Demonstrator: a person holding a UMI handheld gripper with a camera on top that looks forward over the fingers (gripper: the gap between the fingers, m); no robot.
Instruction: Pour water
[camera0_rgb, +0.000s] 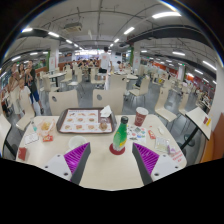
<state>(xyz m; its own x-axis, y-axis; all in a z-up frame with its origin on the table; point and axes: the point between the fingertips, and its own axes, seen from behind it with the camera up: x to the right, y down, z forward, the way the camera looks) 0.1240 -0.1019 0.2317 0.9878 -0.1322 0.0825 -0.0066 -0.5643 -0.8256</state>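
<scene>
Green and see-through, the bottle (120, 134) stands up straight on the pale worktop (105, 165), on a small dark red coaster. It has a red cap on top. You hold the tool (111, 157) low over the worktop, and its two fingers are spread wide apart. They grip nothing. The bottle is just ahead of the fingers and sits in the gap between them, a bit closer to the right finger. There is free space on both sides of it, so the purple pads (76, 154) do not touch it.

To the right of the bottle and a little farther away stands a brown paper cup (141, 116). It is upright and near the bottle, but the two do not touch. Nothing sits between the bottle and the cup.

To the left, beyond the left finger, lies a flat tray (84, 121) with small bits of food on it. A white card (106, 112) leans at the tray's right end. Farther left you can see a small red thing (46, 126) and some papers on the worktop. More papers and small packets (160, 141) lie to the right, past the right finger.

Behind the worktop is a big bright hall with many tables and chairs. People (104, 62) stand far off in the back.
</scene>
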